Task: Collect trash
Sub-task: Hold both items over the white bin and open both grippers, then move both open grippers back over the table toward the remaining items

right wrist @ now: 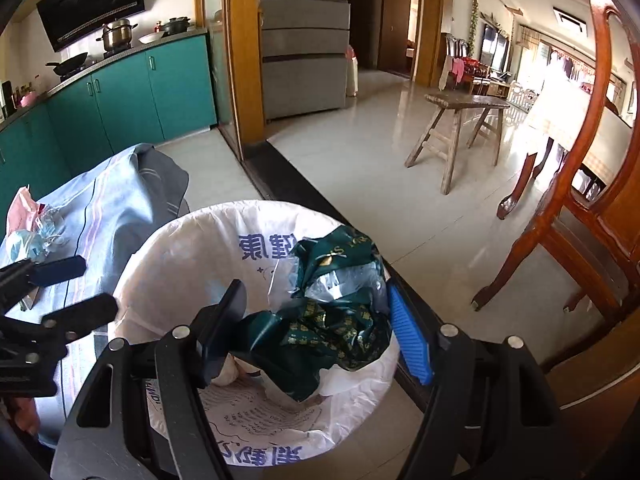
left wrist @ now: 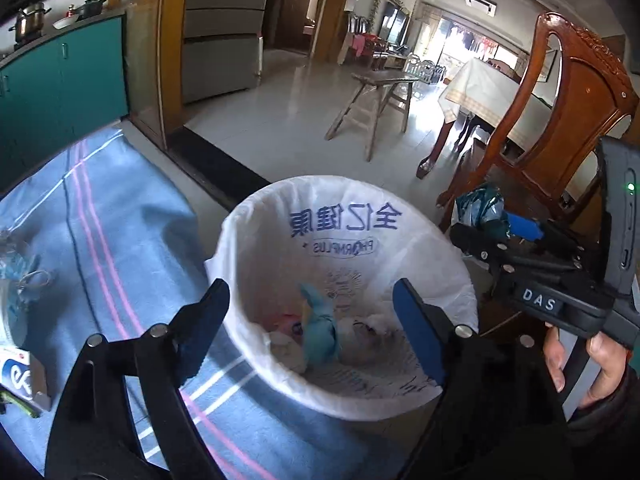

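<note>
While the left gripper [left wrist: 308,328] gapes empty over the bin's rim [left wrist: 240,216], the right gripper [right wrist: 316,332] seemingly clamps a green wrapper [right wrist: 332,320].

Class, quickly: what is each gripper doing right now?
Left gripper: open, empty, above the lined bin.
Right gripper: shut on green wrapper.

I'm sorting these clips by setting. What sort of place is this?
Most likely a lived-in home, at the edge of a kitchen opening onto a dining and living area. Teal kitchen cabinets carry a steel pot on a stove, and a carved wooden dining chair stands beside a cloth-covered table.
</note>
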`<state>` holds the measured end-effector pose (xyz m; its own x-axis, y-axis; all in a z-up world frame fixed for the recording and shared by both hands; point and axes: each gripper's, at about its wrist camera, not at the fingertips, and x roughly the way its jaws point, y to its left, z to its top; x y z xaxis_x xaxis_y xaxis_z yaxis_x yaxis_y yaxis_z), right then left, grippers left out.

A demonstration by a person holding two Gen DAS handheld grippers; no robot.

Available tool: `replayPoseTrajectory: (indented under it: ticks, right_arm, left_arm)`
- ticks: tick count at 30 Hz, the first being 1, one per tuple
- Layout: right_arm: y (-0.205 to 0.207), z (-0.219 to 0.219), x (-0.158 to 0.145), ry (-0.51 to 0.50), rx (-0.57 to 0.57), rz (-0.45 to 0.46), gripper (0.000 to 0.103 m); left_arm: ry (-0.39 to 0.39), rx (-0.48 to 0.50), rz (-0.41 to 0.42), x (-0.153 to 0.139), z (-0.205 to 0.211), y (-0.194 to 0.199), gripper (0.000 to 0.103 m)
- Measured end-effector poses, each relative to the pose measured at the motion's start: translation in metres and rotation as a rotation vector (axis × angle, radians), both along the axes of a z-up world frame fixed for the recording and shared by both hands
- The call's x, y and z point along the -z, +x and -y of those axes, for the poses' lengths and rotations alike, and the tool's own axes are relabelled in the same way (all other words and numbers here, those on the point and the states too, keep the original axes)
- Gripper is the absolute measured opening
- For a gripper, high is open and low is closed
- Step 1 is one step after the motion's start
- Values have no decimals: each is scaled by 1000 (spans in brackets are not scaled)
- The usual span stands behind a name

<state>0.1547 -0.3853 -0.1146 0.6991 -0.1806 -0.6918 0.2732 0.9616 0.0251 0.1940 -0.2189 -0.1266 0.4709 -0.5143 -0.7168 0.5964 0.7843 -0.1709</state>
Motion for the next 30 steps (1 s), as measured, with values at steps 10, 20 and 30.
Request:
replayPoseTrajectory:
  ticks: [10, 20, 30]
  right_arm:
    - [41, -45, 8, 12, -105, -31, 90]
    - [103, -153, -7, 50, -343, -9, 90]
    - [156, -307, -24, 128, -725, 4, 90]
  left_arm:
    - [106, -459, 189, -26, -146, -5, 90]
    - [162, -760, 69, -15, -294, -42, 92]
    - [202, -887, 15, -7, -360, -104, 92]
